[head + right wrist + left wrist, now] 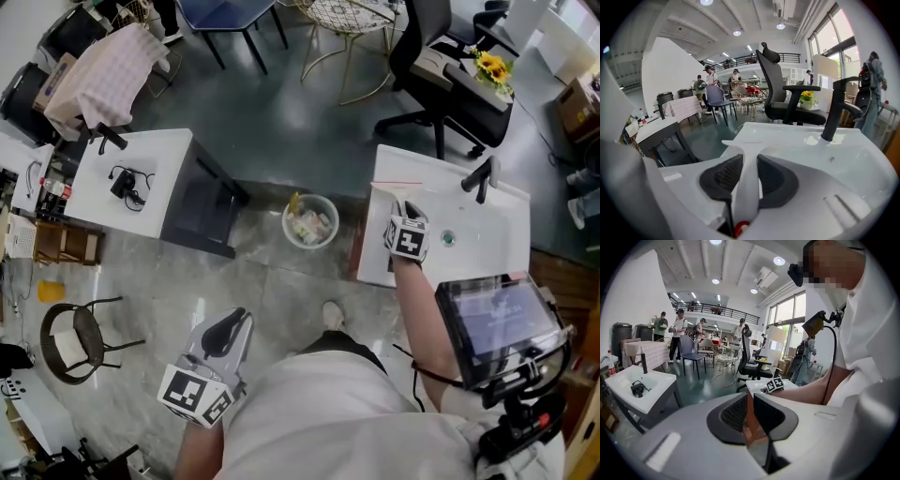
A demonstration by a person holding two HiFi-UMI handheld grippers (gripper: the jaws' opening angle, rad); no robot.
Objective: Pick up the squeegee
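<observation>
head view: your right gripper (403, 211) reaches over the left side of a white washbasin (487, 246). the squeegee (397, 190) is there at the flat rim, its red-edged blade lying across the edge. a black faucet (480, 178) stands well to the right of it, with only bare white top between. a round waste bin (310, 220) sits on the grey floor just left of the basin. your left gripper (228, 330) hangs low over that floor, well apart from all this. a tablet (492, 317) is mounted by your right side.

left gripper view: its jaws sit together with nothing in them. beyond them are a second white basin (647, 385), a black office chair (747, 357) and people (678, 336) standing in a high, bright hall.

right gripper view: the jaws are narrowed onto the squeegee's white handle, pads against both its sides, with the blade ahead at the rim. yellow flowers (806, 99) stand behind the basin.
</observation>
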